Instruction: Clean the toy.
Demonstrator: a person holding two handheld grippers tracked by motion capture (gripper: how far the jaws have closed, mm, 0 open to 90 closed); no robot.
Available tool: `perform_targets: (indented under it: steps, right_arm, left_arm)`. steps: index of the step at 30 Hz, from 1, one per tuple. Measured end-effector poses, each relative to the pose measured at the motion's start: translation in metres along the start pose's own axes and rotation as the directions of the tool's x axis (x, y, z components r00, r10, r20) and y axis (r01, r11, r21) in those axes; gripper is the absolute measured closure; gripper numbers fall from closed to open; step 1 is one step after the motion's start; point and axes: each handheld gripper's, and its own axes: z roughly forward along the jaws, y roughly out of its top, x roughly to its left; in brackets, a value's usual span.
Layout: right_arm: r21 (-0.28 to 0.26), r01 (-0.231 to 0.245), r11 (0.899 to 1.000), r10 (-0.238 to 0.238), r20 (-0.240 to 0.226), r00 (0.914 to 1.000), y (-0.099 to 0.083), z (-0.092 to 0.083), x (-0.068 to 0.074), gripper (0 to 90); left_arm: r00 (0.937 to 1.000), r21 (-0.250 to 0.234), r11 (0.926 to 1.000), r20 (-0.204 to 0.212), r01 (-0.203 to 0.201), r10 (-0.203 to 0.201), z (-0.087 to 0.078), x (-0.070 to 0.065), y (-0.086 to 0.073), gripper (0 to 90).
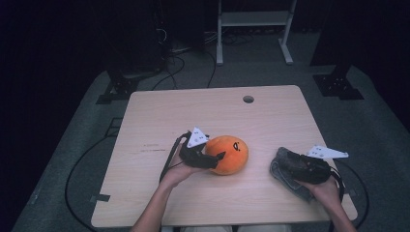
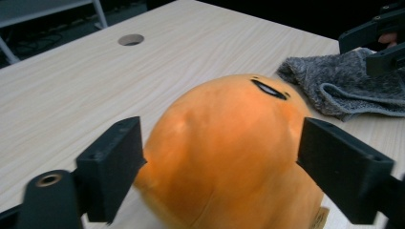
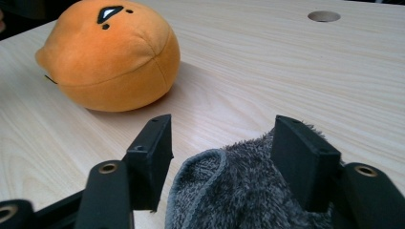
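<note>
Tongs of both hands stand with their jaws apart. Left tongs sit at the near-left flank of the orange plush toy, which lies on the bench just left of its middle; in the left gripper view the two black jaws flank the toy, and a narrow gap shows on the left side, so nothing is pinched. Right tongs rest over the grey towel, crumpled near the bench's right front corner; in the right gripper view the towel bulges up between the spread jaws, seemingly without being squeezed.

Judged step: releasing or re-seating on each soft item. To grip the toy well, the left jaws should probably straddle its widest bulge squarely and close slowly, since the stuffing will yield and a shallow bite may slip off the rounded side. For the towel, a thick fold gathered deep between the jaws should hold better than a single loose edge. Keeping the two hands well apart avoids tangling the trailing cables.

Count: one plush toy, one towel, two sets of tongs, one round hole in the bench near its far edge.
</note>
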Motion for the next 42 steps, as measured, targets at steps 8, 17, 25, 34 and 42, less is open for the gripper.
perform_targets:
  steps: [8, 17, 25, 34, 42]
  right_arm:
    - [-0.001, -0.008, 1.000, 0.008, -0.012, 0.9999, 0.002, 0.003, 0.004, 33.1]
    - [-0.004, -0.001, 1.000, 0.001, -0.019, 0.9998, 0.006, 0.008, 0.006, 31.3]
    - [-0.012, -0.005, 1.000, 0.005, -0.012, 0.9999, 0.008, 0.006, 0.004, 31.3]
    - [-0.002, -0.007, 1.000, 0.007, -0.010, 0.9999, 0.007, 0.006, 0.003, 31.2]
    - [0.009, -0.006, 1.000, 0.006, -0.017, 0.9998, 0.007, 0.007, 0.004, 31.2]
  left_arm:
    - [0.9988, -0.008, 0.9994, -0.034, 0.035, -0.035, -0.015, 0.011, -0.014, 10.2]
    - [0.9985, 0.007, 0.9998, -0.051, 0.019, -0.019, -0.023, 0.007, -0.024, 8.9]
    - [0.9972, 0.008, 0.9993, -0.065, 0.038, -0.037, -0.038, 0.012, -0.037, 8.3]
    - [0.9930, 0.014, 0.9976, -0.098, 0.068, -0.067, -0.053, 0.025, -0.058, 5.8]
    - [0.9913, 0.011, 0.9974, -0.112, 0.071, -0.069, -0.057, 0.027, -0.072, 4.3]
